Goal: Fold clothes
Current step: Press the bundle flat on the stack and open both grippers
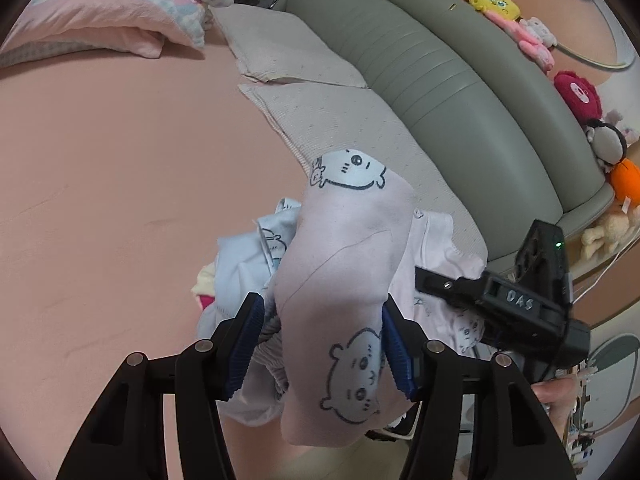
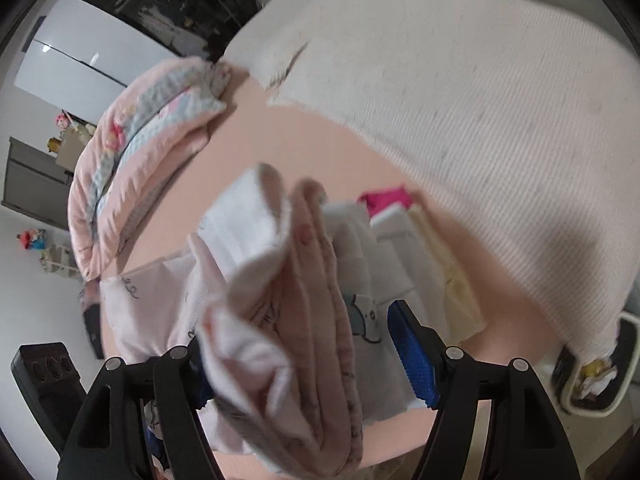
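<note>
Left hand-held gripper (image 1: 324, 344): jaws part-way apart, both blue pads pressed on a pink garment (image 1: 344, 280) with bear prints.
Right hand-held gripper (image 2: 298, 352): a bunched pink fold (image 2: 288, 300) fills the gap; the right pad stands clear of it and the left pad is hidden, so I cannot tell if it grips.
Garment: lifted above the bed (image 1: 120, 160), over a pile of clothes (image 1: 240, 264) near the pillows (image 1: 320, 120).
Risk, slip: the right side may drop if that hold is loose.
Risk, snag: the hanging cloth could drag the pile and undo it.
Risk, fold: bunched layers would crease unevenly once laid down.
</note>
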Motion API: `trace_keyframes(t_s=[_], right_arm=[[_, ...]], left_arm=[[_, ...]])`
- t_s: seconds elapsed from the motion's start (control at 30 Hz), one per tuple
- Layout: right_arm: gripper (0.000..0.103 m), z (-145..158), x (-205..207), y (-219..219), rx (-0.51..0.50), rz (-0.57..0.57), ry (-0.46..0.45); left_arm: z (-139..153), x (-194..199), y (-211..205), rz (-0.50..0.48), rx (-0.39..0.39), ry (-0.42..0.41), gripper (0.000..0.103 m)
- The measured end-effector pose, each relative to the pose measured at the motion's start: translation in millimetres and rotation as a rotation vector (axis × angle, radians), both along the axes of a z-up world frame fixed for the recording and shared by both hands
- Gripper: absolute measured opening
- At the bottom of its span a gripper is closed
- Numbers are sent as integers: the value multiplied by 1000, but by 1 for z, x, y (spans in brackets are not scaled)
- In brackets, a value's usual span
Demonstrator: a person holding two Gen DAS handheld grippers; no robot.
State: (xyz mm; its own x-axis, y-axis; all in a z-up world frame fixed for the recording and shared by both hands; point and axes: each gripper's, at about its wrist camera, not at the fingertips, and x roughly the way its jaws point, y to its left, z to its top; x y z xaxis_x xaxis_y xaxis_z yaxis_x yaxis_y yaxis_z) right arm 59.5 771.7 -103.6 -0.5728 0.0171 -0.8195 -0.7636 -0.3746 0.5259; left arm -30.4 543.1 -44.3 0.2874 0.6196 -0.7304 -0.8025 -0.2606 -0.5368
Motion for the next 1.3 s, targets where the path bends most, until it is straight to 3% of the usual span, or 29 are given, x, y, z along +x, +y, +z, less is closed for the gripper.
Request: trace_keyframes(t_s=[0.13,0.37,0.5,0.6,0.8,0.93,1.03,1.17,1.3], right_arm=[[72,3,0,-10,47,7,-13],[72,10,0,-12,93,17,-56],[72,13,1,-15,109,24,-57],[72,13,3,-15,109,29,-35],[72,-11,18,-2,-37,14,141],[72,-27,21,-1,-83,-23,211],[73,-31,18,-2,-52,-33,200],[74,-26,16,1,-50,-35,187],[76,-11,21,-2,31,-14,157]], left_arm=[[14,3,2,10,-26,32,55],[41,-4,17,29,24,79,55],[32,-6,30,7,-17,122,55],[13,-17,26,85,-42,162,56],[-27,-45,15,134,-52,35,58],[-29,-40,18,132,-42,107,58],[-27,-35,23,127,-40,151,58],[-22,-39,25,124,-32,81,58],[-13,-40,22,101,-24,46,70]])
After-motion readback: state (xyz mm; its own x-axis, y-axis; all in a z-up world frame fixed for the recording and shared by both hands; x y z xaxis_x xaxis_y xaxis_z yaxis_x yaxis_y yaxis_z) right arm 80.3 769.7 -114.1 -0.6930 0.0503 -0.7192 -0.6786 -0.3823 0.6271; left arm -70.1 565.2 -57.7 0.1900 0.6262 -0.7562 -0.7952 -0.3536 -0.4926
